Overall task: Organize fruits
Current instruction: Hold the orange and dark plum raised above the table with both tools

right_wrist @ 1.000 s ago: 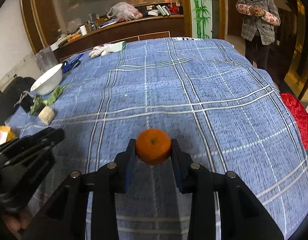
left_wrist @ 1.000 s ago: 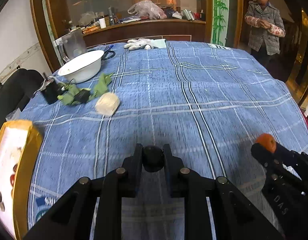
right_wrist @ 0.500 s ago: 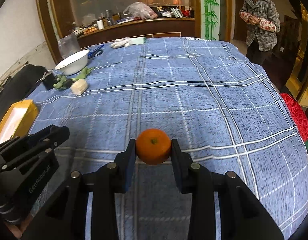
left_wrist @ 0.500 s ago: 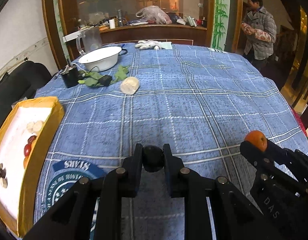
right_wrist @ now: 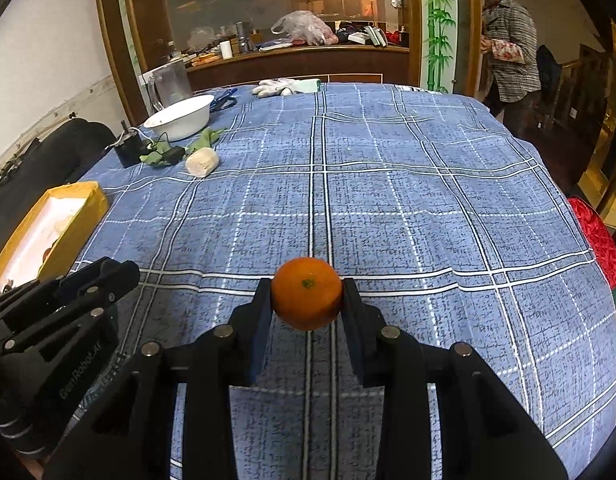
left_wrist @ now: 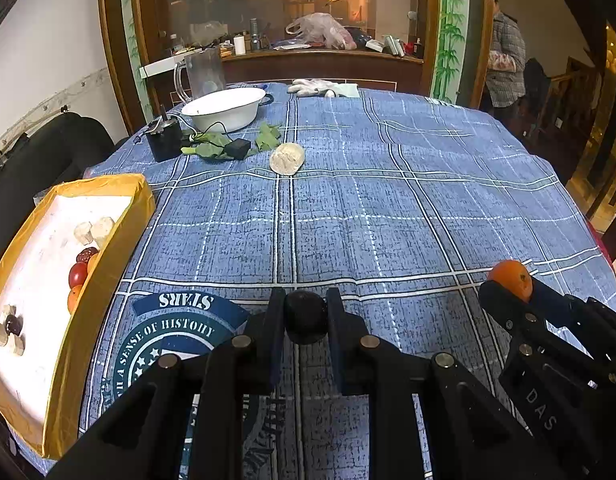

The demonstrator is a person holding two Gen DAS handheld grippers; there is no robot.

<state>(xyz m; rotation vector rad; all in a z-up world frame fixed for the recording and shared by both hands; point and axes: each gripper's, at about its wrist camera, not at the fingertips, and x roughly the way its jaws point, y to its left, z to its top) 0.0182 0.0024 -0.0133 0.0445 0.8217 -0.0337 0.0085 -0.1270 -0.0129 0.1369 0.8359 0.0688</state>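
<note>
Left gripper jaws clamp a dark fruit, right gripper jaws an orange. Cloth reads "STARS", "A SENSE OF HISTORY"; right gripper's marked "DAS".

The surface is covered by a blue checked cloth with a round printed emblem at its near edge. On it, at the left edge, lies a yellow box with fruit inside. Farther back stand a white bowl, a clear jug, a small black box, green leaves, a pale roll and white gloves.
</note>
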